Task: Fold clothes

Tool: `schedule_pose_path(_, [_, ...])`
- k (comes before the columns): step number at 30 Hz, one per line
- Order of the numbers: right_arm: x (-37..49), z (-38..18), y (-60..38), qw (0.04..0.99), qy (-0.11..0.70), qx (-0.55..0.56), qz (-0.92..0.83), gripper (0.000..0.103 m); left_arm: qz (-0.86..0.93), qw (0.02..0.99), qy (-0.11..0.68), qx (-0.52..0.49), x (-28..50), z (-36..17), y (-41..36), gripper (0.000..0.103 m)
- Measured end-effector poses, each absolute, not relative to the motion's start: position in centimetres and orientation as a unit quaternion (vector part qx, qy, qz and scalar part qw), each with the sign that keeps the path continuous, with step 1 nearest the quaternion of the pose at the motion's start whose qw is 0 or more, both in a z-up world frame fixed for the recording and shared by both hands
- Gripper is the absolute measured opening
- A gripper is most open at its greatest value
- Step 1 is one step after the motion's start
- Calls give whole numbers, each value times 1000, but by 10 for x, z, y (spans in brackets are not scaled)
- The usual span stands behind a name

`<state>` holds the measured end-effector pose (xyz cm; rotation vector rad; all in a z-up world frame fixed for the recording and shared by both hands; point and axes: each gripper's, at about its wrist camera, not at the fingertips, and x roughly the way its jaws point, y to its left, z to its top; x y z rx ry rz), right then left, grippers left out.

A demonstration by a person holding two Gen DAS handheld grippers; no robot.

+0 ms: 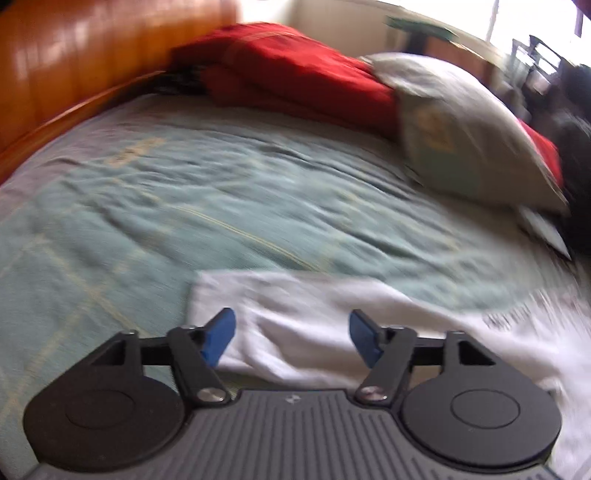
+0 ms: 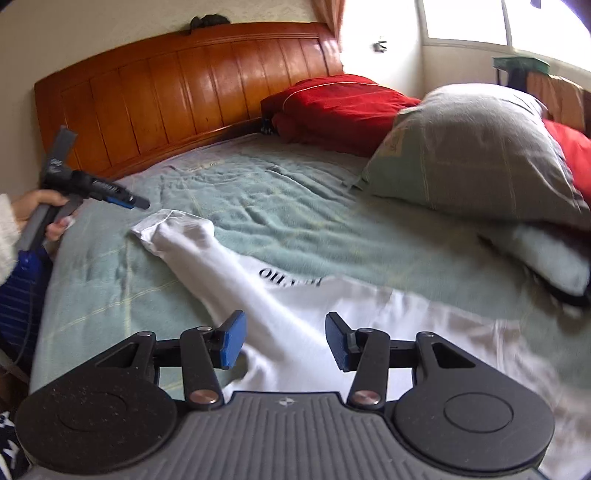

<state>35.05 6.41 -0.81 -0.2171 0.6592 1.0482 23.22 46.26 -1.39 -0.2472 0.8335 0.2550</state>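
A white garment (image 2: 295, 317) with black lettering (image 2: 288, 275) lies on the green bedspread (image 2: 280, 206). One of its sleeves stretches toward the upper left and ends in a cuff (image 2: 162, 225). In the right wrist view my right gripper (image 2: 285, 339) hovers open over the base of that sleeve, with nothing pinched between its blue pads (image 2: 232, 339). A hand (image 2: 33, 206) holds my left gripper (image 2: 138, 203) just left of the cuff, apart from it. In the left wrist view the left gripper (image 1: 291, 338) stands open above the white sleeve end (image 1: 295, 306), which lies flat below the pads.
A wooden headboard (image 2: 192, 85) runs along the far side of the bed. Red folded bedding (image 2: 332, 107) and a grey-green pillow (image 2: 476, 147) lie at the far right, with a window (image 2: 465, 22) behind. A person's sleeve (image 2: 7, 236) shows at the left edge.
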Motion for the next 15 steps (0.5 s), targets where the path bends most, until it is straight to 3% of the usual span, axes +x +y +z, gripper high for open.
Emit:
schedule_pose_path(12, [430,-49,182,743,319,-188,557,46,20,892,417,-171,216,-62,392,81])
schedule_pose_path(15, [425,-61,200,723,312,-224,574,38,16,891,416,-180,213,-67,392,81])
